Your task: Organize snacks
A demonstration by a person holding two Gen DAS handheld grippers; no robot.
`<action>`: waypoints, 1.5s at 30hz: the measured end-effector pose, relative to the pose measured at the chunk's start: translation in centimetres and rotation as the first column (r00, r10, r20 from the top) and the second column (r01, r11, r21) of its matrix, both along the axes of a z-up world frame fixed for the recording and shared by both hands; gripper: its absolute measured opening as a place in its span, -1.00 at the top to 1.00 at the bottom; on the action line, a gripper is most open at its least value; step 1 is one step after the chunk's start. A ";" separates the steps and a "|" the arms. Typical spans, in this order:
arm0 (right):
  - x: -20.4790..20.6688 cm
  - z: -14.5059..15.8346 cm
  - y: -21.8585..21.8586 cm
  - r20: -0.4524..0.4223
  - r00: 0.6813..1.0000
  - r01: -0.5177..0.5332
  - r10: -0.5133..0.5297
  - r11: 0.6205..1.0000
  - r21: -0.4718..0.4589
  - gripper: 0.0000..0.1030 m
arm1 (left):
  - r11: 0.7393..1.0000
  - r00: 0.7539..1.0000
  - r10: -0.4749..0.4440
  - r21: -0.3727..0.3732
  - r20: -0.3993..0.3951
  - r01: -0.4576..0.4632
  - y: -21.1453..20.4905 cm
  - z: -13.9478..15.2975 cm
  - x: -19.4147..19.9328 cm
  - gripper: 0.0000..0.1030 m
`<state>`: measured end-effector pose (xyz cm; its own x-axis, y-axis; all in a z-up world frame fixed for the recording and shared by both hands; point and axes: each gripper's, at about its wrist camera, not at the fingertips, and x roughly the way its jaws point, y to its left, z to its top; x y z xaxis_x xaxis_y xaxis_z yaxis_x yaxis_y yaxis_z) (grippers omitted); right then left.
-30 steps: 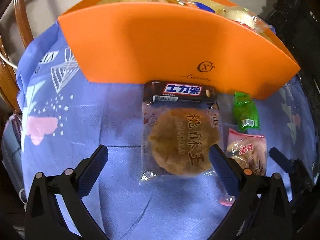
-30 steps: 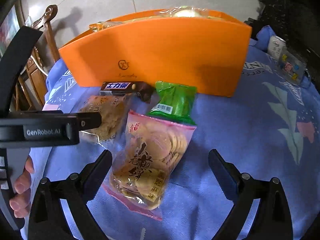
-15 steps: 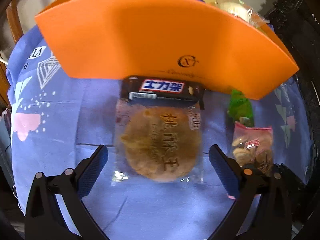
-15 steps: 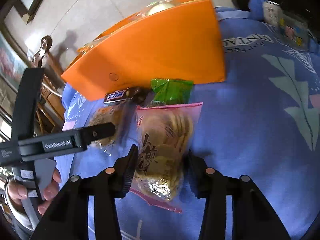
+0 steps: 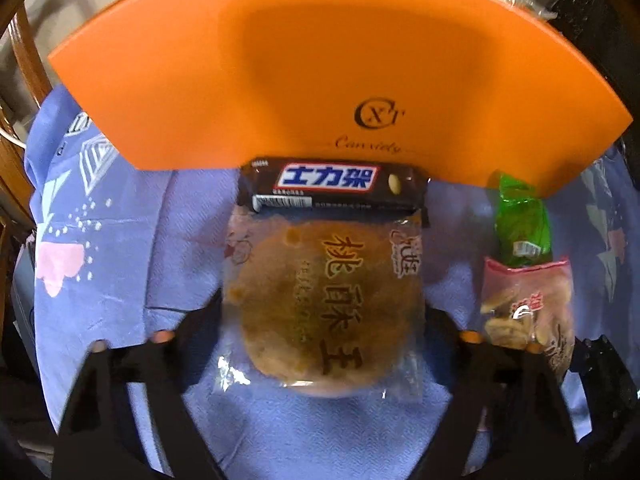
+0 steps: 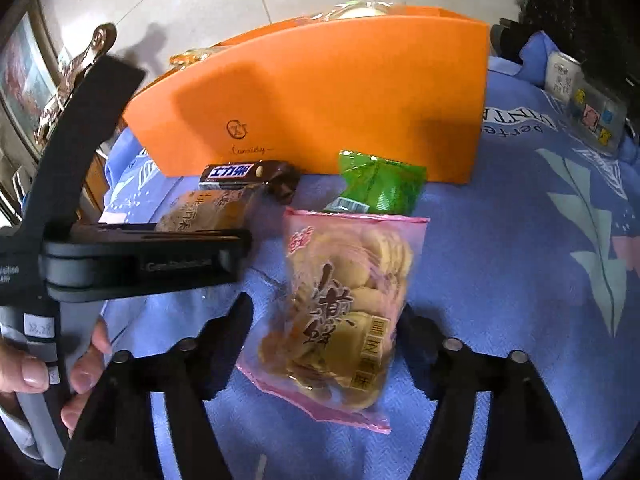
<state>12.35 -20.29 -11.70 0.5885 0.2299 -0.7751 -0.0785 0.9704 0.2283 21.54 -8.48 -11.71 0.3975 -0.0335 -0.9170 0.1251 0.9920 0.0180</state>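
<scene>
My left gripper (image 5: 322, 316) is shut on the clear-wrapped walnut cookie (image 5: 320, 308), its jaws pressing both sides of the pack. A brown Snickers bar (image 5: 332, 184) lies just beyond it against the orange box (image 5: 320, 64). My right gripper (image 6: 326, 324) is shut on the pink bag of small biscuits (image 6: 340, 304), which also shows in the left wrist view (image 5: 524, 304). A green snack packet (image 6: 378, 188) lies between that bag and the box. The left gripper's body (image 6: 140, 260) shows in the right wrist view beside the cookie (image 6: 208, 210).
The orange box (image 6: 320, 92) holds several wrapped snacks that peek over its rim. A blue patterned cloth (image 6: 520, 260) covers the table. A small clear box with coloured labels (image 6: 588, 116) sits at the far right. A wooden chair (image 5: 24, 56) stands at the left.
My left gripper went from wide open to shut on the walnut cookie. My right gripper closed on the pink biscuit bag and holds it; the view swung back toward level.
</scene>
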 end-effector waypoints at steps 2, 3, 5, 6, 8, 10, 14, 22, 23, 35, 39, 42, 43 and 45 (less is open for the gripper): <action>-0.1 0.3 -1.1 -0.014 1.000 -0.011 0.012 0.995 0.103 0.19 | 1.000 1.000 -0.011 0.003 -0.005 0.011 0.0 0.0 -0.4 -0.47; -0.3 0.7 -1.2 -0.003 1.000 -0.006 0.006 0.996 0.088 0.19 | 1.000 1.000 -0.009 0.001 -0.008 0.009 0.4 0.1 -0.6 -0.47; -0.9 1.7 -1.1 0.024 1.000 -0.014 0.011 0.995 0.096 0.20 | 1.000 1.000 -0.002 -0.018 -0.022 0.001 0.9 0.3 -1.2 -0.47; -1.1 2.0 -1.3 0.028 0.999 -0.025 0.022 0.992 0.121 0.20 | 1.000 1.000 0.000 -0.022 -0.019 0.000 1.3 0.6 -1.7 -0.47; -1.5 2.7 -1.4 0.042 0.999 -0.035 0.029 0.988 0.148 0.20 | 1.000 1.000 0.006 -0.020 -0.010 -0.006 2.1 1.4 -2.1 -0.47; -1.9 3.4 -1.5 0.057 0.998 -0.039 0.030 0.985 0.166 0.20 | 0.999 1.000 0.008 -0.033 0.003 -0.008 3.0 2.5 -2.9 -0.47; -3.3 4.6 -2.2 0.082 0.996 -0.039 0.022 0.978 0.205 0.19 | 0.999 0.999 0.021 -0.041 0.046 -0.019 5.1 4.9 -4.0 -0.47; -4.1 8.0 -2.3 0.139 0.990 -0.042 0.018 0.984 0.175 0.20 | 0.998 0.994 0.007 -0.067 0.113 0.000 5.8 9.3 -5.1 -0.47; -3.9 8.9 -2.3 0.146 0.989 -0.047 0.022 0.984 0.172 0.20 | 0.997 0.993 -0.001 -0.070 0.120 0.009 5.9 9.8 -5.1 -0.48; 3.9 15.9 -3.1 0.266 0.964 -0.014 -0.022 0.991 0.131 0.20 | 0.985 0.983 -0.018 -0.166 0.181 0.048 4.6 16.0 2.2 -0.48; 7.2 15.7 -4.0 0.265 0.963 0.010 -0.047 0.990 0.140 0.20 | 0.987 0.974 -0.037 -0.142 0.225 0.070 3.3 17.4 5.9 -0.48; 9.8 15.1 -4.8 0.256 0.964 0.032 -0.067 0.990 0.138 0.20 | 0.992 0.968 -0.040 -0.106 0.247 0.068 2.3 17.6 9.3 -0.48; 10.9 14.8 -5.1 0.249 0.965 0.038 -0.075 0.988 0.152 0.19 | 0.993 0.967 -0.038 -0.100 0.251 0.064 2.1 17.4 10.1 -0.49; 12.5 14.4 -5.3 0.241 0.967 0.043 -0.088 0.982 0.184 0.14 | 0.996 0.969 -0.034 -0.073 0.245 0.053 1.5 16.7 12.3 -0.55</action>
